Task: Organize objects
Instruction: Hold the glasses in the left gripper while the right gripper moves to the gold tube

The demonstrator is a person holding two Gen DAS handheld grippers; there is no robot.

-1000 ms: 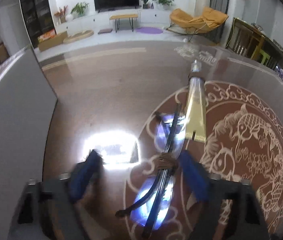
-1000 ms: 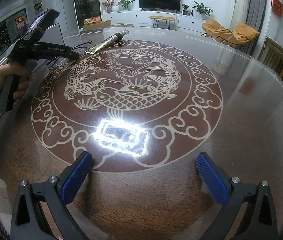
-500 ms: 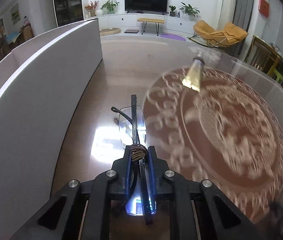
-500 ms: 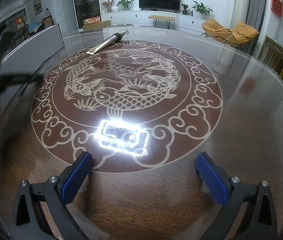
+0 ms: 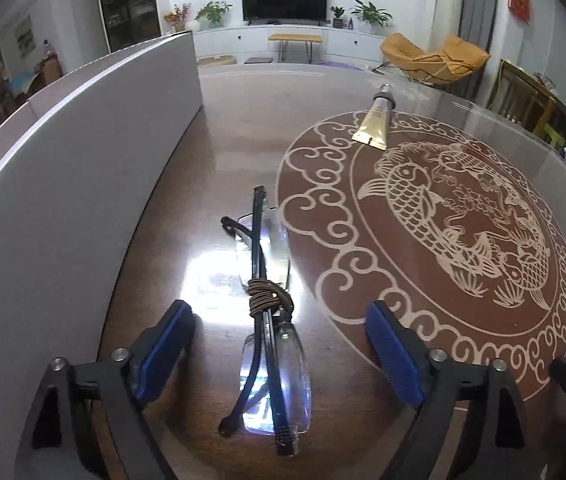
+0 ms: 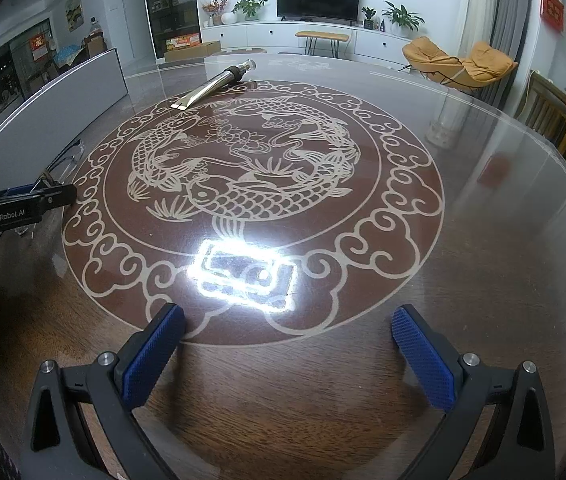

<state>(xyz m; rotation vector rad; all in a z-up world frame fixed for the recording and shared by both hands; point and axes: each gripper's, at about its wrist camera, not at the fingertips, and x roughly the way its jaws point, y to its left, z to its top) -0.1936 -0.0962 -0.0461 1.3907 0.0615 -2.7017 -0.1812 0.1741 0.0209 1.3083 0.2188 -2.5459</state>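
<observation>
Glasses, folded and bound at the bridge with a brown cord, lie flat on the worktop between the spread blue pads of the left tool, touched by neither pad. A white panel stands just to their left. Farther ahead, well apart, a gold tube rests on the rim of the fish medallion. The right tool hangs wide open over bare wood near the medallion's edge, holding nothing; the left tool's black body shows at its far left.
</observation>
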